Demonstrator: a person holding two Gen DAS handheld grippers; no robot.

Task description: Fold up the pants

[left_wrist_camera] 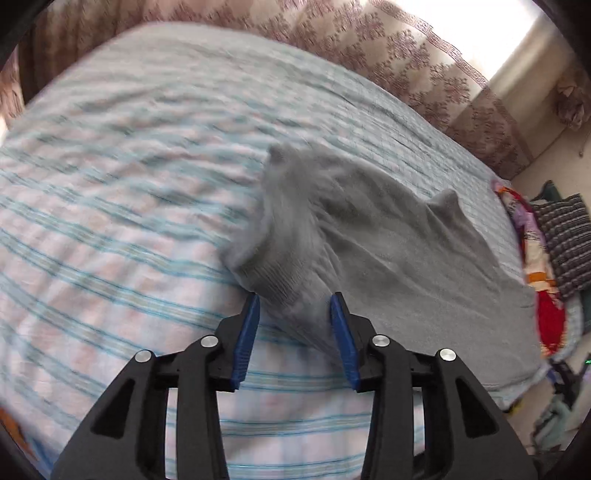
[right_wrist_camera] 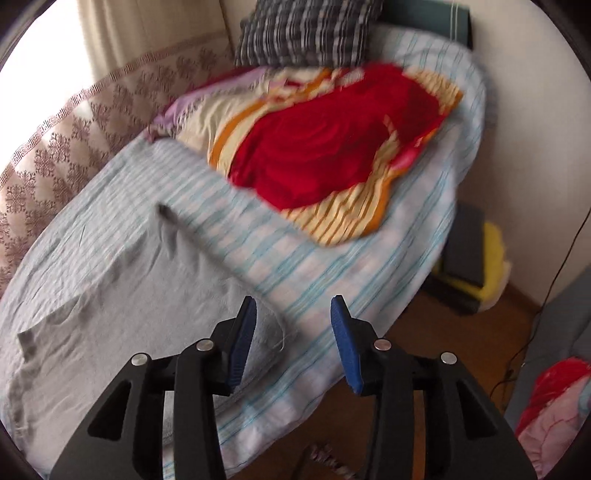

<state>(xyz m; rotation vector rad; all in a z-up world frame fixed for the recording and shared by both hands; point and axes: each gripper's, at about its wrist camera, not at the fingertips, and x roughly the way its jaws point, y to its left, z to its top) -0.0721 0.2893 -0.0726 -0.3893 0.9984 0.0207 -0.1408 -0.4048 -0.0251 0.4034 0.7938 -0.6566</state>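
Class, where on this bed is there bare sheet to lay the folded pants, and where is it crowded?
Bare: striped sheet left of the grey pants, up to the curtain. Crowded: the far end, with the red blanket and checked pillow.

Pants (left_wrist_camera: 369,236) lie spread across a bed (left_wrist_camera: 110,184), running from centre frame to the lower right in the left wrist view, a cuff bunched between the left gripper (left_wrist_camera: 294,302) fingers at bottom centre. A curtain (left_wrist_camera: 424,62) hangs behind the bed, along the top. In the right wrist view, a blanket (right_wrist_camera: 325,147) lies beyond the pants, a pillow (right_wrist_camera: 306,29) behind it at the top.
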